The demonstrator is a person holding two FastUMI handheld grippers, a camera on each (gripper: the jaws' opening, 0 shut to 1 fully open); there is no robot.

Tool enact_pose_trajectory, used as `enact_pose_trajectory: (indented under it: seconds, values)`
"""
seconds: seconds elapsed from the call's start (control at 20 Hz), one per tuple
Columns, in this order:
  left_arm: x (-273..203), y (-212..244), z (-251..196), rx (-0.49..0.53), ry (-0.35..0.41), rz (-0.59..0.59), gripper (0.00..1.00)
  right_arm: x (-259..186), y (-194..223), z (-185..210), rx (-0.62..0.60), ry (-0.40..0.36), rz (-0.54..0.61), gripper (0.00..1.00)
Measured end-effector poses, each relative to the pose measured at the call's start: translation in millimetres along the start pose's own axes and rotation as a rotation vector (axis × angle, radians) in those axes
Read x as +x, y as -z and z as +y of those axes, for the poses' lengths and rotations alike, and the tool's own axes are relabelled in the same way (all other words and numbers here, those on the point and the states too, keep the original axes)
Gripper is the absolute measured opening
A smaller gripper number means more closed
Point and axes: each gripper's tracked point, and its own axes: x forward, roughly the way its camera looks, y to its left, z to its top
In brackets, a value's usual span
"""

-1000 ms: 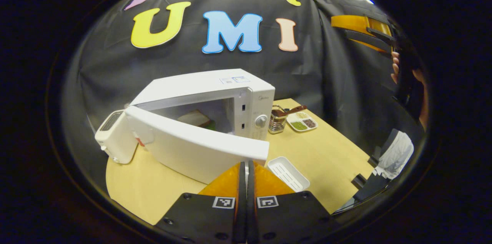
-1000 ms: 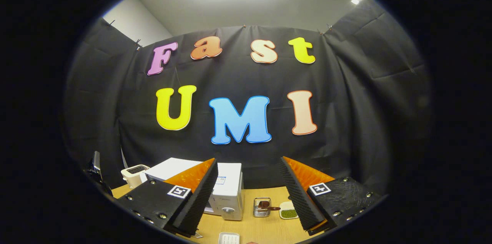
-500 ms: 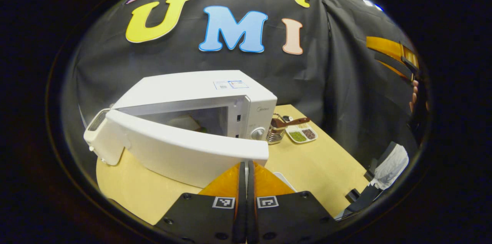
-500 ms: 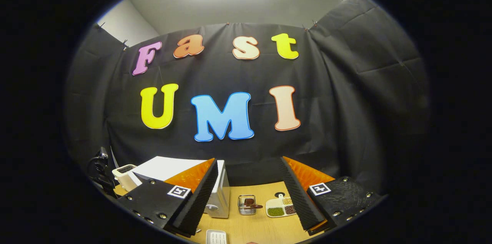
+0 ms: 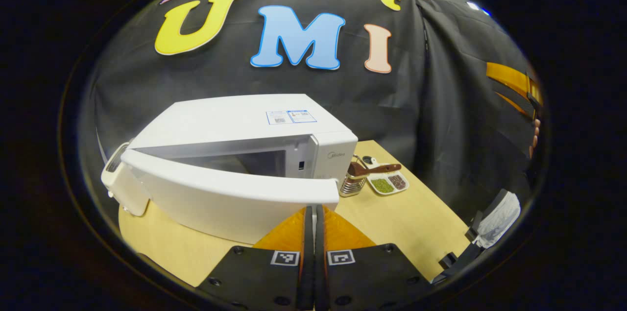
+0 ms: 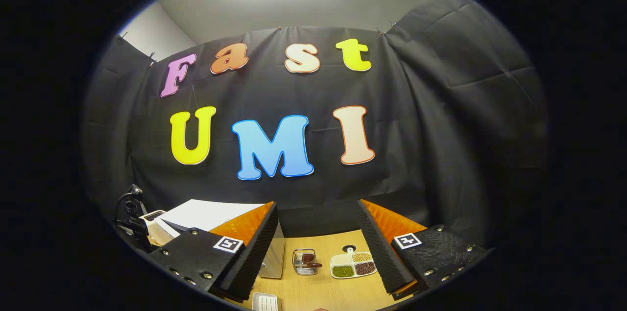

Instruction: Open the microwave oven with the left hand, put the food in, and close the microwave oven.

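The left tool (image 5: 314, 213), fingers pressed together with nothing between, is pushing the microwave door (image 5: 235, 192); the gap is smaller than a moment ago, so closing is nearly done; the microwave (image 5: 245, 125) sits on the worktop (image 5: 406, 208); the food inside is now hidden; the right tool (image 6: 317, 247) hangs wide and empty.

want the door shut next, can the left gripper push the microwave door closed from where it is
Probably yes. The left gripper, fingers together, sits right at the free edge of the microwave door, which is part open. Nothing shows between them, so pushing forward looks feasible.
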Motion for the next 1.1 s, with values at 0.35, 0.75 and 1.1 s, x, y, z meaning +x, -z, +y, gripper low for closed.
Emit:
enact_pose_trajectory:
  seconds: [0.35,0.75,1.1]
  values:
    - [32.0,-20.8,5.6,-0.035,-0.020,-0.020,0.07,12.7,3.4,-10.2,-0.005,-0.013,0.015,0.96]
    - [56.6,-36.5,17.1,-0.034,-0.075,-0.036,0.07,24.9,13.9,-34.2,0.015,0.011,0.043,0.96]
    - [71.5,-38.6,25.7,-0.105,-0.087,-0.044,0.05,31.3,10.7,-46.2,-0.033,0.027,0.019,0.96]
